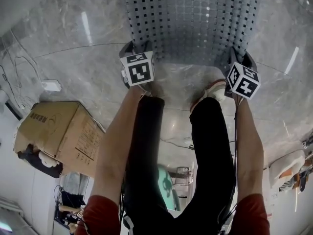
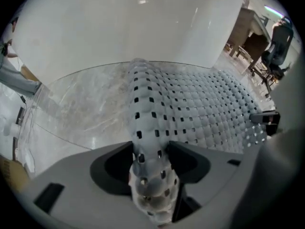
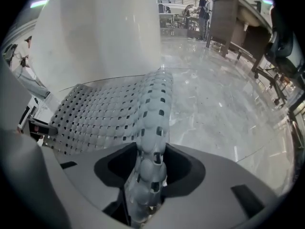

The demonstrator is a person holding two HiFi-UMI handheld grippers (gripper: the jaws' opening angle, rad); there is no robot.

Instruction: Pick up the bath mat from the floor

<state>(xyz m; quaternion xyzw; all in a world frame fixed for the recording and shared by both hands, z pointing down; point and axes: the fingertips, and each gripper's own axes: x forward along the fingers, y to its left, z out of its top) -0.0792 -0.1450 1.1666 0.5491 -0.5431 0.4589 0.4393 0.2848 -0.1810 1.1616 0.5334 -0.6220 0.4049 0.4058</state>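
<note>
Bath mat [image 1: 190,18] clamped in left tool [image 2: 151,162], right tool [image 3: 151,165] — at corners, seemingly.

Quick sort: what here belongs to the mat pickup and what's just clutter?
Job:
bath mat
left gripper, shut on the mat's near edge
right gripper, likewise shut on it

Lying about:
cardboard box
white adapter
dark chair

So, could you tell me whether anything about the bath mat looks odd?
Only the bath mat at its near edge: both corners are bunched into ridges, one pinched in the left hand-held gripper, one in the right hand-held gripper, so it does not lie flat. No damage shows.
</note>
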